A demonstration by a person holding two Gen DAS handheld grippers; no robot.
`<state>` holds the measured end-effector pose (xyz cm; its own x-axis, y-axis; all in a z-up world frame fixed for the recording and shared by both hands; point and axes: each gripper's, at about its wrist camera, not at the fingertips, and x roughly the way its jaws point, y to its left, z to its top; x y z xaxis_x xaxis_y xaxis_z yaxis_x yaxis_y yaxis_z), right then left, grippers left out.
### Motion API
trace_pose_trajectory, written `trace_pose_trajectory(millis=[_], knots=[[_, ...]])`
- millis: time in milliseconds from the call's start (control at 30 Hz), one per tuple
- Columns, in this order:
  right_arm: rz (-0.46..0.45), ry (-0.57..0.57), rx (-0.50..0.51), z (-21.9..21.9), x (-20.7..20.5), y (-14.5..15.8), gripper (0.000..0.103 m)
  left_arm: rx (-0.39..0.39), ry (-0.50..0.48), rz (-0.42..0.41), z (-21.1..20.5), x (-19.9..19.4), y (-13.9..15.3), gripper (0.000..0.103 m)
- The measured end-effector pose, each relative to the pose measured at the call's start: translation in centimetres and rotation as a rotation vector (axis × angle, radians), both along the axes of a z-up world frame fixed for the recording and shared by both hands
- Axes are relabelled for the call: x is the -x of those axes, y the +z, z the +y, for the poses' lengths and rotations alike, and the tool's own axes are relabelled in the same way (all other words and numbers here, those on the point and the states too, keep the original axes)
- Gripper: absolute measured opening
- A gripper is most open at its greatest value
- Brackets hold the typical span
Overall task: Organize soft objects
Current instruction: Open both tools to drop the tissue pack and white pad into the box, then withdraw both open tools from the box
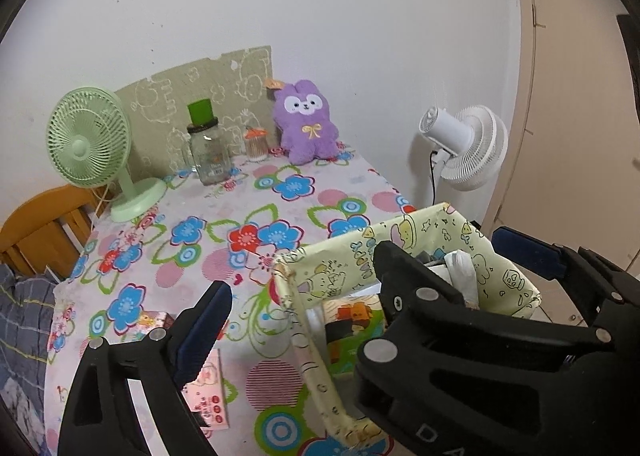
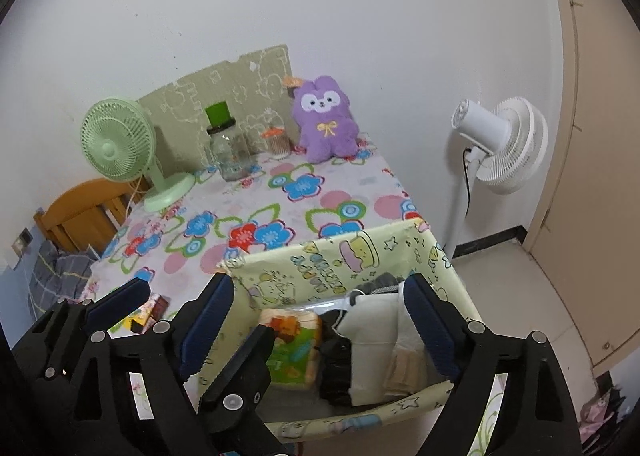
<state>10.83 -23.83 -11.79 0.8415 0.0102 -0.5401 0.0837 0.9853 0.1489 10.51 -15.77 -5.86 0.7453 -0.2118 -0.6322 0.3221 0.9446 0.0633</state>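
Ahead of both claws, across the flowered tablecloth point(image 1: 248, 192), the biggest task thing near us is the yellow fabric bin point(image 2: 400, 252) — it sits directly under and between the right claw point(image 2: 320, 304)'s fingers, and just to the right of the left claw point(image 1: 304, 276). We judge it light but floppy: printed cloth walls w/ a thin rim, so it'll sag if we pinch one side only. Best hold is prob. two opposite rims, one claw each.

Inside it, below the right claw, lie folded soft pieces — a cream cloth point(image 2: 372, 332), something dark beside it, and a green-orange soft pack point(image 2: 294, 352) towards the left finger. All look limp and easy to crush, no slip risk.

Far ahead of both claws, propped at the wall, sits the purple plush bunny point(image 1: 306, 124) — well apart from the bin. We'd call it light, squashy, non-fragile; grab the body at the middle, not an ear, since ears would stretch and let it swing. The glass jar point(image 1: 208, 152) and small pot beside it are the breakables to steer round.

Claw state: both released, jaws spread wide, nothing pressed between the pads in either view. The left claw's right finger overlaps the bin's near corner in its view; contact we can't tell.
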Motion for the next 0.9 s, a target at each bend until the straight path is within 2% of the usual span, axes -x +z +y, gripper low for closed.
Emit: trace_pose_trajectory(millis=[400,533,900], knots=[[-0.044,-0.004,0.029,3.1,2.3,1.9,0.093,0.017,0.004,-0.044,2.5,1.9,1.6,0.096],[-0.059,-0.017,0.036,4.2,3.1,2.4,0.099,0.021,0.011,-0.07,3.4,2.7,2.1,0.096],[-0.093,-0.001,0.06,7.3,4.2,3.4,0.102,0.036,0.038,-0.099,6.4,3.9,3.0,0.096]])
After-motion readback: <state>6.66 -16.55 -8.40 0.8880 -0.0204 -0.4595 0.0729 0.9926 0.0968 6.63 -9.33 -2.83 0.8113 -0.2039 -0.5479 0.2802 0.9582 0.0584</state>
